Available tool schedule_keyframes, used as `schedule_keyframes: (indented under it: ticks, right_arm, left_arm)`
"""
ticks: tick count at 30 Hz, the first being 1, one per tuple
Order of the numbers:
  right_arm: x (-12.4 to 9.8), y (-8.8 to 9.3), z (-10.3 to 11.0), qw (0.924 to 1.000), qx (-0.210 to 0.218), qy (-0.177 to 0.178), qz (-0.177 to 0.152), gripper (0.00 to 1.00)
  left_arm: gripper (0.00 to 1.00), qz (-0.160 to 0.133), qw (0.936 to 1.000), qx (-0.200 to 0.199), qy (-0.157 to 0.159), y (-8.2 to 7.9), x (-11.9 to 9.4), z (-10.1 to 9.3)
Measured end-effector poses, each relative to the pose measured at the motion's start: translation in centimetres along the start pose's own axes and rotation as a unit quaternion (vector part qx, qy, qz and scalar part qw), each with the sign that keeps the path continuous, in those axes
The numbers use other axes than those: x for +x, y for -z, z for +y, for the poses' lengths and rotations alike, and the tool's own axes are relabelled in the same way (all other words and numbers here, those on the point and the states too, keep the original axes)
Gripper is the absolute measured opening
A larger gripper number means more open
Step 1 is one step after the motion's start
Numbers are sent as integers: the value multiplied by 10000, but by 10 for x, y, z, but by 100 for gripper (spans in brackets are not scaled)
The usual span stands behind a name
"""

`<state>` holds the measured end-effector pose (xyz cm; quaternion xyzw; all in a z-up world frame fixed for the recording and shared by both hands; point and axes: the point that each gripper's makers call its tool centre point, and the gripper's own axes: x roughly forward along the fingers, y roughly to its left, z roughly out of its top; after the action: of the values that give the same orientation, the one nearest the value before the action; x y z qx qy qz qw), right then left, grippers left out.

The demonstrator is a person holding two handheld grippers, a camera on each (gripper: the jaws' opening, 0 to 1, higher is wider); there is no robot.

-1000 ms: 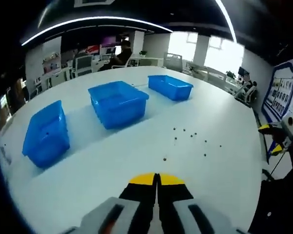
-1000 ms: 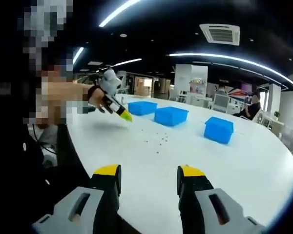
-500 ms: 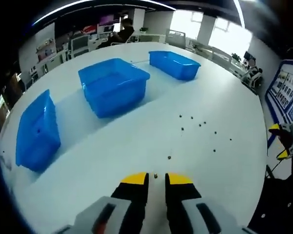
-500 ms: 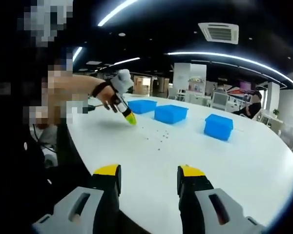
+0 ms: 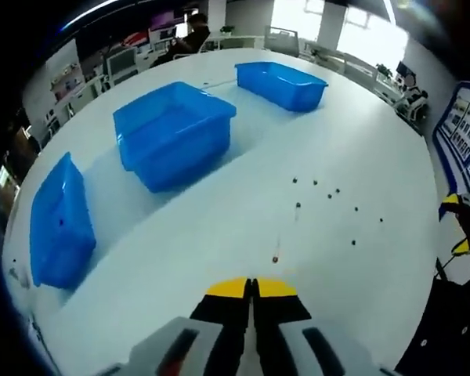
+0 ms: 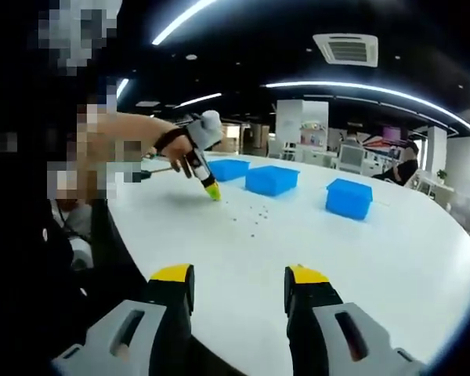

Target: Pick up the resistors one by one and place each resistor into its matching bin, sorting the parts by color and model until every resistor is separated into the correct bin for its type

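Observation:
Several tiny dark resistors lie scattered on the white table, one resistor just ahead of my left gripper. Its yellow-tipped jaws are pressed together low over the table, at the spot where a small part lay between them; that part is hidden now. In the right gripper view the left gripper points its tip down at the table beside the scattered resistors. My right gripper stands open above the table's near edge, with nothing between its jaws. Three blue bins stand beyond.
One blue bin is at the left and another far back. In the right gripper view the bins stand in a row. A person's hand and arm hold the left gripper. Desks and seated people fill the background.
The left gripper's jaws, open half a second ago around a small part, have shut. The left gripper dropped lower and closer to the table. The right gripper stayed still and open.

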<state>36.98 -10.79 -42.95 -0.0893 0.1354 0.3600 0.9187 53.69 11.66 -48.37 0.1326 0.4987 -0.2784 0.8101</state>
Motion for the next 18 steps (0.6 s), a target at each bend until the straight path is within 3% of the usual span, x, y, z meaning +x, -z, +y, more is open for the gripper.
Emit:
schedule_keyframes:
  ticks: [9,13,15,18]
  right_arm:
    - [-2,-3,-3,10000,-21,23,-33,47]
    - [-1,-9,-2,9999,-72,32,-68,47]
    - [-1,-13,-2,9999,-81,52,-108,47]
    - [0,-19,-3,9998,-61,114,-180,47]
  left_arm:
    - [5,-407,9988,-105,231,1,-6,-3]
    - [5,-1032,9938,-198,356,-12,-19,-5]
    - [5,-1547,9867,-244,429,-22,-33,-8]
    - [5,-2383,9697,-202,495,-37,-59,-14]
